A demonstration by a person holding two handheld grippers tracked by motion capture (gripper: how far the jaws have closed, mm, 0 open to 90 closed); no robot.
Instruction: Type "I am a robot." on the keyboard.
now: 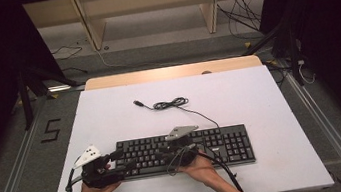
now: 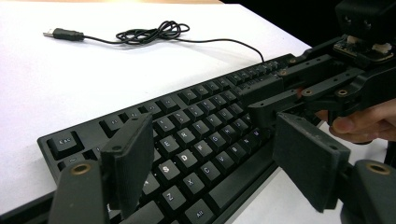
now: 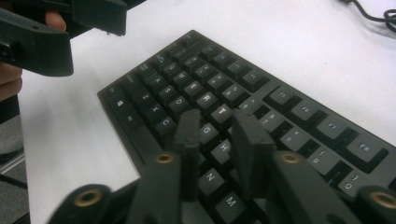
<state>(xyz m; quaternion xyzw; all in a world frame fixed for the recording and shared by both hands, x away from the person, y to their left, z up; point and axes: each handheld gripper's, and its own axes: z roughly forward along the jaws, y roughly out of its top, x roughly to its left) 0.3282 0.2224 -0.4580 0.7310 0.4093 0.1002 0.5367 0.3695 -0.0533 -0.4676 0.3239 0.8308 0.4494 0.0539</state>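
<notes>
Keyboard [image 1: 186, 150] lies flat at the near middle of the white table [image 1: 272, 112], long side toward the person. Left gripper [image 1: 119, 159] hangs over the keyboard's left end, jaws wide apart with nothing between them (probably poised to steady that end). Right gripper [image 3: 217, 140] sits low above the middle letter keys, jaws drawn close with a narrow gap, gripping nothing; my guess is a key press. The cable [image 1: 172, 104] lies coiled at the far side, well clear. Nothing blocks either hand.

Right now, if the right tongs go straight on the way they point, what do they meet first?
Probably the keyboard: the right tongs slant down over its letter keys, near G and H. How far above is unclear.
</notes>
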